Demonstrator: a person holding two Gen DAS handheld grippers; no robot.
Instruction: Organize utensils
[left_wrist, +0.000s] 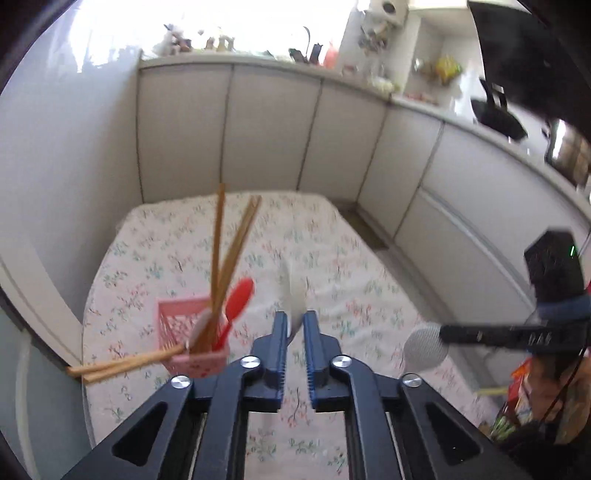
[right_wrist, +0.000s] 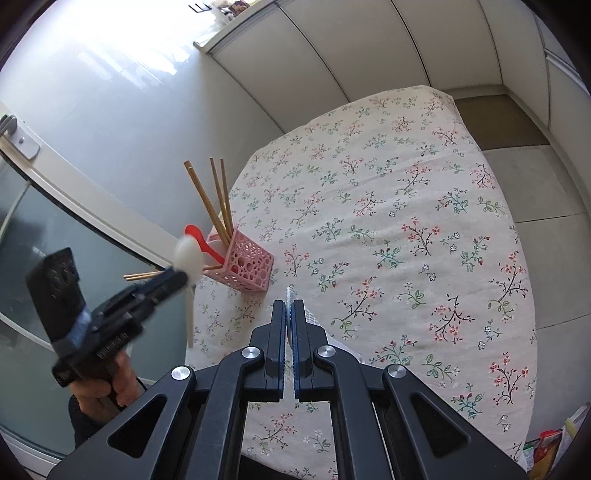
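My left gripper (left_wrist: 294, 315) is shut on a white spoon (left_wrist: 293, 291), which it holds in the air above the flowered tablecloth (left_wrist: 351, 266). From the right wrist view the left gripper (right_wrist: 177, 277) carries the white spoon (right_wrist: 188, 258) just left of the pink cut-out holder (right_wrist: 243, 266), handle hanging down. The pink holder (left_wrist: 177, 319) holds several wooden chopsticks (left_wrist: 219, 236) and a red spoon (left_wrist: 238, 295). Two chopsticks (left_wrist: 122, 363) stick out sideways past the table edge. My right gripper (right_wrist: 289, 302) is shut on a grey perforated utensil (left_wrist: 424, 349) over the near part of the table.
White cabinet fronts (left_wrist: 266, 133) run behind the table, with a cluttered counter (left_wrist: 436, 74) above. A frosted glass door (right_wrist: 55, 229) stands left of the table. Tiled floor (right_wrist: 524, 184) lies to the right. Colourful packets (right_wrist: 546, 450) sit at the bottom right.
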